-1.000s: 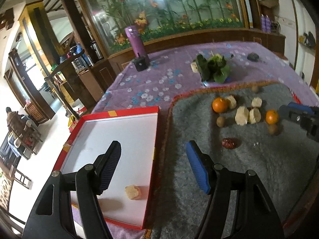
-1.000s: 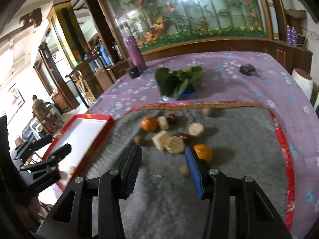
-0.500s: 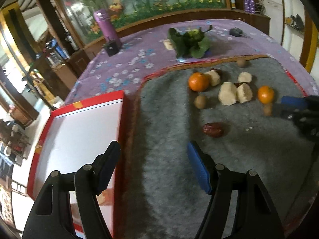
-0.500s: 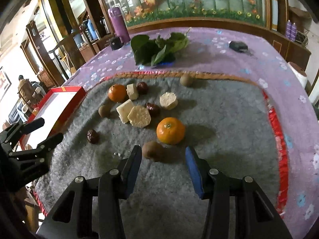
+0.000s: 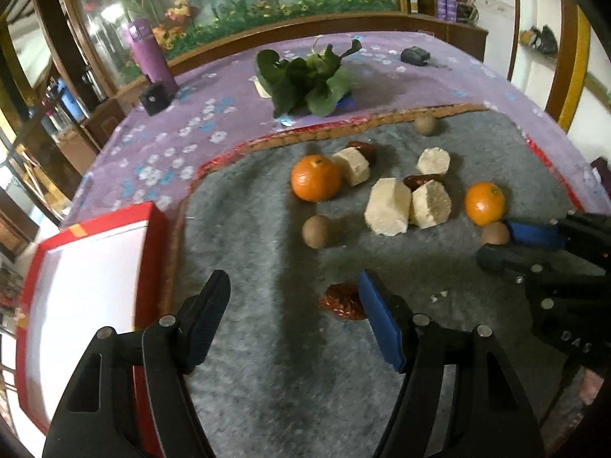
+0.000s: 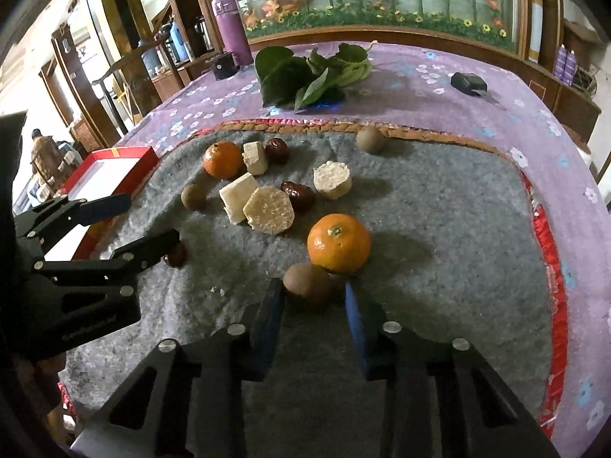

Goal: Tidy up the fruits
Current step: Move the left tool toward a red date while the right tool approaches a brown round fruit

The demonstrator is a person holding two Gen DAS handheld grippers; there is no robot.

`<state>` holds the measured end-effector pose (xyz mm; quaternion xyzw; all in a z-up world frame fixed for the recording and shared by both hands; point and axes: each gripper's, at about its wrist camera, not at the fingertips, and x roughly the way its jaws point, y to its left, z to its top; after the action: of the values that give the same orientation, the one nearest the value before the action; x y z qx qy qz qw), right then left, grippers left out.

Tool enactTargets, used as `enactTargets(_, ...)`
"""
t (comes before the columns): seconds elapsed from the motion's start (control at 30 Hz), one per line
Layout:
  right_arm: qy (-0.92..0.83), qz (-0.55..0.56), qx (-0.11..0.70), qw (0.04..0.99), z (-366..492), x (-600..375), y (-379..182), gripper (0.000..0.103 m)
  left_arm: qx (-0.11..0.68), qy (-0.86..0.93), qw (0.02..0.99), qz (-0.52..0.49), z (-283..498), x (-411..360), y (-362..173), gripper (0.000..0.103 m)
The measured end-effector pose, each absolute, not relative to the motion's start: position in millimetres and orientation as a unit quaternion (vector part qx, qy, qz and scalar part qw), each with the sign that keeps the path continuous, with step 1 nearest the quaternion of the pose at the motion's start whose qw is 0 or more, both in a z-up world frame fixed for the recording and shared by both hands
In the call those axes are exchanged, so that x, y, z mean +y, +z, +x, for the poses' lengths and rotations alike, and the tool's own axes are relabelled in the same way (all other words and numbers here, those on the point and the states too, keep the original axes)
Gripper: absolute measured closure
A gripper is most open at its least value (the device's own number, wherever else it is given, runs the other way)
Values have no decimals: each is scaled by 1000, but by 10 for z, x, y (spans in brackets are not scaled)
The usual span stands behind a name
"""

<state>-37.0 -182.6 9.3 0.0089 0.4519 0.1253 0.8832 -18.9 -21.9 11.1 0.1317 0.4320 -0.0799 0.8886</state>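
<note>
On the bench (image 6: pixel 477 87), a grey mat (image 6: pixel 439 229) carries the scattered fruit, with the red tray (image 6: pixel 114 156) off its 9 o'clock edge. The right gripper (image 6: pixel 313 297), jaws wide and empty, straddles a small brown fruit (image 6: pixel 307 280) that touches an orange (image 6: pixel 339 243) at its 1 o'clock; I judge the pick is beginning, calling for a close without nudging the orange. The left gripper (image 5: pixel 294 294), also wide and empty, hovers beside a red date (image 5: pixel 341 301), with open mat toward 6 o'clock.
</note>
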Motion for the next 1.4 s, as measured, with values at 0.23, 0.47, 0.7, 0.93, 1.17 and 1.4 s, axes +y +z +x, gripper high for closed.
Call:
enactTargets(0.23,128,22,450,883,-359,-1844,91,76,440,-114,886,90,-245,-104,103,34)
enactTargets(0.47,162,91,445,876,-327,-2006,68,76,448,-122,882,74,-212,-99,56,34)
enactTargets(0.7,169,105,444,874,-327,-2038,64,76,453,-117,881,64,-186,-80,-15,52)
enactTargets(0.93,162,94,443,877,-350,-1977,96,76,447,-110,887,48,-157,53,13,79)
enactTargets(1.17,167,70,443,878,-398,-1744,144,76,442,-126,888,19,-178,186,39,84)
enactTargets(1.4,171,59,452,873,-386,-1593,107,76,450,-129,884,8,-141,237,1,80)
